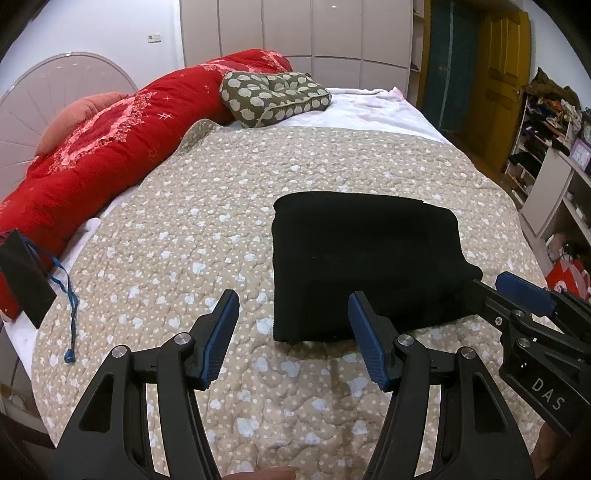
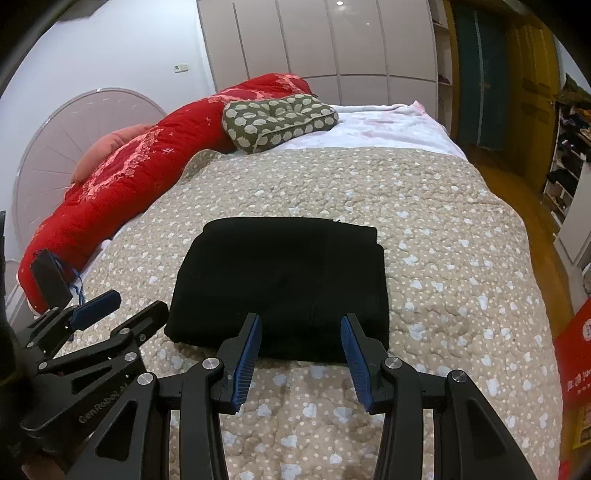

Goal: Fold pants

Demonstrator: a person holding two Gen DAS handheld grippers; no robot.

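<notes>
Two pillows (image 1: pixel 275 98) at far end, beige quilt (image 1: pixel 221 206) covering bed.

A: Light ok? 
B: Yep, even indoor light from above; ceiling lamp glared off the wardrobe (image 2: pixel 338 3).
A: Shadows?
B: Soft, thin one under the pants (image 2: pixel 284 280); fabric too dark for detail.
A: Sharp?
B: Mostly. Fisheye bent the edges, corners went black, shelves (image 1: pixel 546 125) smeared.

The bed (image 2: pixel 461 258) has a spotty tan cover, with folded black pants (image 2: pixel 284 280), a red blanket (image 2: pixel 122 177) and a green cushion (image 2: pixel 277 120) on it.
</notes>
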